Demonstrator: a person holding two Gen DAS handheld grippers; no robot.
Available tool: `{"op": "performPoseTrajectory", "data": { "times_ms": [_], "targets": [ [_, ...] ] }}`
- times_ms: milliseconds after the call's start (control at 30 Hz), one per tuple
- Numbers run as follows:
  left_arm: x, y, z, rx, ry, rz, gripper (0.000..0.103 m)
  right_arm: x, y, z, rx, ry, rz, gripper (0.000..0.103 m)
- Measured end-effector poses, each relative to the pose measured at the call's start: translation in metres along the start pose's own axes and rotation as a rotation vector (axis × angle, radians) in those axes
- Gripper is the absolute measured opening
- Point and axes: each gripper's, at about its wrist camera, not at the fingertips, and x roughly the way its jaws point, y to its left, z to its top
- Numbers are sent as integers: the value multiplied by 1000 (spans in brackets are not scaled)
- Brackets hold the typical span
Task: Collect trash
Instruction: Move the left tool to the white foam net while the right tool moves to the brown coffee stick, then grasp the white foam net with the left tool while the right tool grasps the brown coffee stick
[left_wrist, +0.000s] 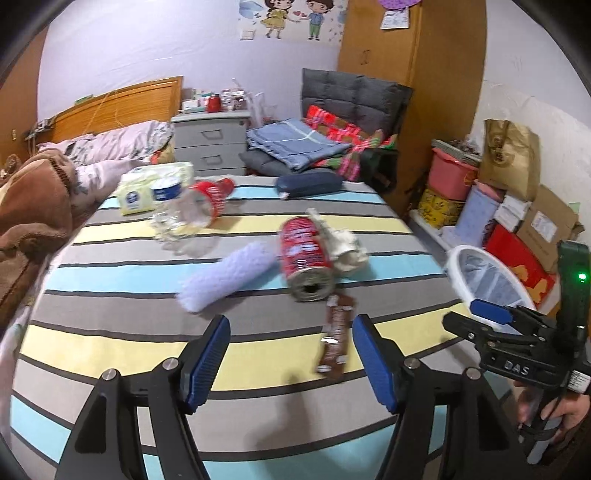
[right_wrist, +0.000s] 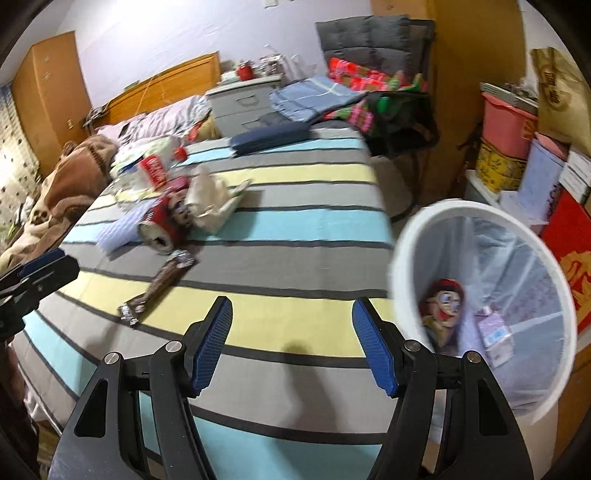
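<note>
- Striped bed (left_wrist: 258, 373) carries the trash: red can (left_wrist: 304, 254), brown wrapper (left_wrist: 334, 338), crushed bottle (left_wrist: 192, 210) around 12 o'clock.
- White bin (right_wrist: 480, 295) sits beside the bed at 3 o'clock.
- Left tool (left_wrist: 290, 354) and right tool (right_wrist: 291, 343) both gape apart, holding nothing.

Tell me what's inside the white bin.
The white bin has a clear liner holding a cartoon-face wrapper and a pale purple packet. The right gripper hides the bottom.

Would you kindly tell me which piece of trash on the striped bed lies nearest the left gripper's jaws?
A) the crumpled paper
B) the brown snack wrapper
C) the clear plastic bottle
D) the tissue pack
B: the brown snack wrapper lies just ahead of the open left gripper, closer than the red can and the rest.
</note>
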Motion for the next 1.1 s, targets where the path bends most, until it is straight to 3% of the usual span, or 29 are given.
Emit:
{"op": "performPoseTrajectory", "data": {
  "times_ms": [167,400,700,967,1100],
  "targets": [
    [8,32,3,-8,4,6,69,11,27,1,-19,14,20,69],
    [26,53,17,69,23,19,69,31,60,5,-11,37,21,69],
    [70,74,38,106,91,-58,69,45,74,12,56,52,16,69],
    [98,68,45,190,147,-131,69,54,87,14,8,76,-65,69],
    [113,64,43,208,180,-119,69,54,88,13,-12,83,-106,69]
  ]
}}
